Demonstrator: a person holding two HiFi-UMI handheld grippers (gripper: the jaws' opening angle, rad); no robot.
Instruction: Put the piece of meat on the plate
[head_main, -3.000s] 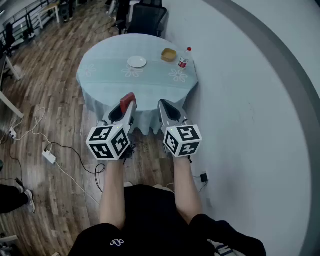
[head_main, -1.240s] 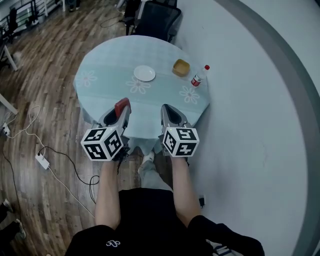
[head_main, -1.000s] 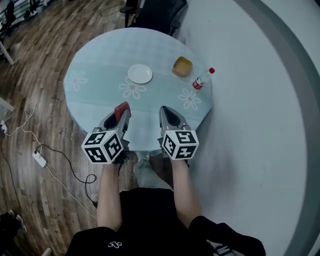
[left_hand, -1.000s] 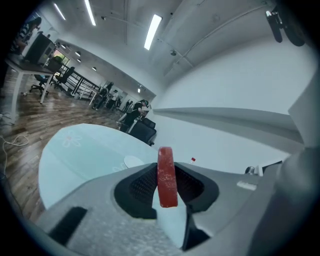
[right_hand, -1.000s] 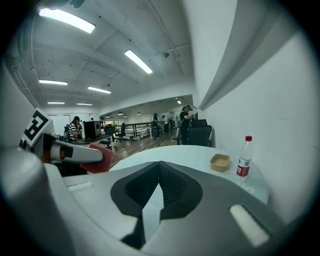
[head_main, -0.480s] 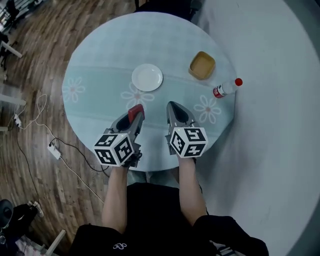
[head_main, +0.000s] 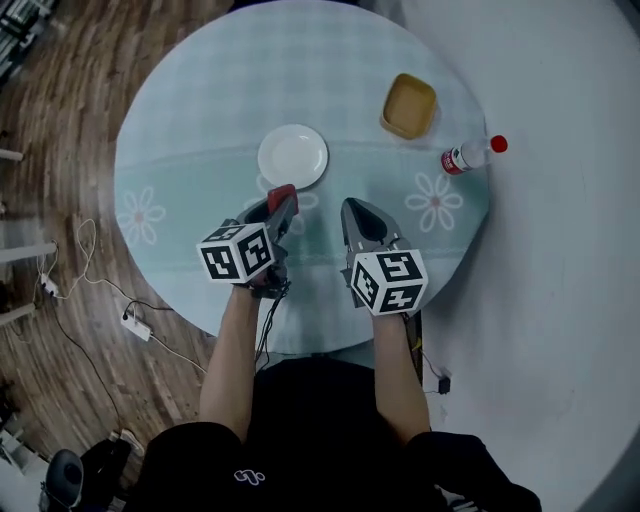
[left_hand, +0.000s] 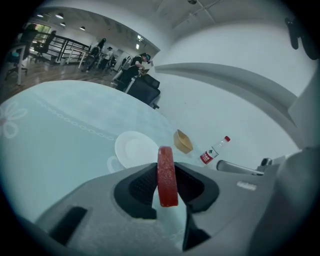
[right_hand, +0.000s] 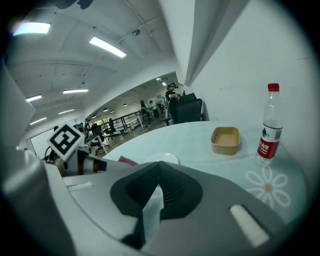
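A flat red piece of meat (head_main: 281, 191) stands on edge between the jaws of my left gripper (head_main: 279, 200), which is shut on it. In the left gripper view the meat (left_hand: 167, 181) hangs just short of the white plate (left_hand: 135, 148). The empty plate (head_main: 293, 156) lies near the middle of the round, pale blue table (head_main: 190, 120). My right gripper (head_main: 353, 208) hovers beside the left one, over the cloth and to the right of the plate. Its jaws (right_hand: 159, 166) are shut on nothing.
A tan square bowl (head_main: 409, 105) sits at the far right of the table. A plastic bottle with a red cap (head_main: 472, 154) stands near the right edge. Wooden floor with cables (head_main: 130, 325) lies to the left, and a pale wall curves along the right.
Both grippers have moved forward from the table's near edge to just short of the plate. The left one still carries the meat. The table now fills more of the head view.
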